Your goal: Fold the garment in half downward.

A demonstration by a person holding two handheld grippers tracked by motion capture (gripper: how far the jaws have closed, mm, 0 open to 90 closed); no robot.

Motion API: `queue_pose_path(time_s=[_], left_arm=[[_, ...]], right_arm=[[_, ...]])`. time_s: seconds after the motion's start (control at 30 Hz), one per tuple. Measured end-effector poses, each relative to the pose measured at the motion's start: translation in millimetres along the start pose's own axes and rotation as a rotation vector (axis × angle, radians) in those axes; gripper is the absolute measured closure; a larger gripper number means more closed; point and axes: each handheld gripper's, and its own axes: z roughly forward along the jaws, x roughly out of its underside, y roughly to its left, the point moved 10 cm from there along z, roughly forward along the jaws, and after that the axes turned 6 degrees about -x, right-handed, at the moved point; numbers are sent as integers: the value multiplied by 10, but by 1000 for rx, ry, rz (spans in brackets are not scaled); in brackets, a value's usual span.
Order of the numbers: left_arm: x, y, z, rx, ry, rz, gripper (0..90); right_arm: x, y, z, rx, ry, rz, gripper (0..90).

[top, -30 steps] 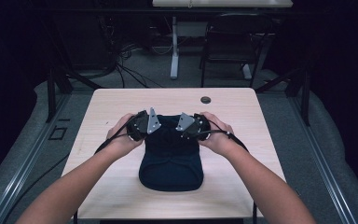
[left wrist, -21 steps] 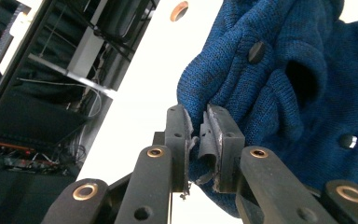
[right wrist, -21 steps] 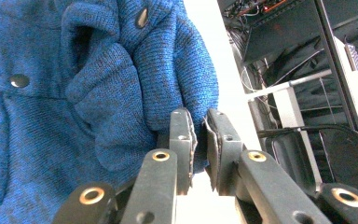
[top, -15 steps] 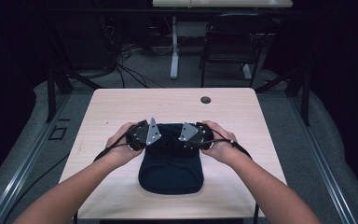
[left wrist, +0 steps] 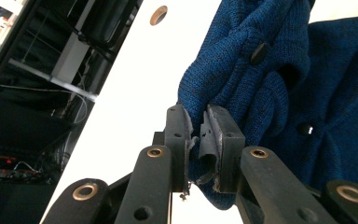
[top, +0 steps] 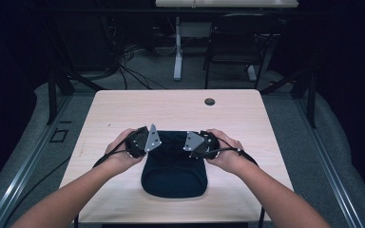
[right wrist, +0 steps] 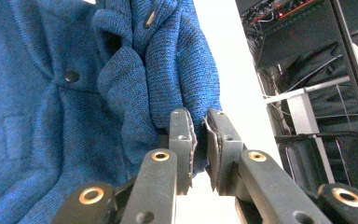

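A dark blue knitted garment (top: 173, 168) with dark buttons lies folded on the light wooden table (top: 123, 109), near its front edge. My left gripper (top: 158, 142) is shut on the garment's upper left edge, and blue knit (left wrist: 242, 60) bunches between its pads (left wrist: 175, 130). My right gripper (top: 186, 144) is shut on the upper right edge, where a fold of knit (right wrist: 177, 60) is pinched between its fingers (right wrist: 182, 140). Both grippers face each other over the top of the garment, a short gap apart.
A small round hole (top: 209, 101) sits in the table near its far edge. Beyond the table are a desk leg (top: 177, 52), a chair (top: 237, 47) and loose cables on the floor. Metal rails run along both sides of the table.
Both grippers have moved toward the near edge of the table, carrying the garment's top edge with them. The garment now reaches less far back on the table.
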Motion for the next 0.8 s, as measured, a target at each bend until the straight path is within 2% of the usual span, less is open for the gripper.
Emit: queue_pose_path(time_s=[0.2,0.3,0.47,0.57,0.73,0.8], left_arm=[[30,-25,-24,10,7,-12,793],[41,-47,-36,20,2,-32,793],[64,-91,-77,27,4,-25,792],[67,-141,-106,43,1,-34,791],[70,-209,-132,59,1,-34,790],[86,-231,-139,66,-1,-39,789]], right_arm=[[-26,52,-28,-9,1,-7,806],[-31,75,-36,-12,17,-3,806],[-51,146,-64,-26,30,-10,805],[-42,196,-74,-43,18,23,804],[-5,263,-89,-53,28,14,804],[4,299,-98,-70,18,46,804]])
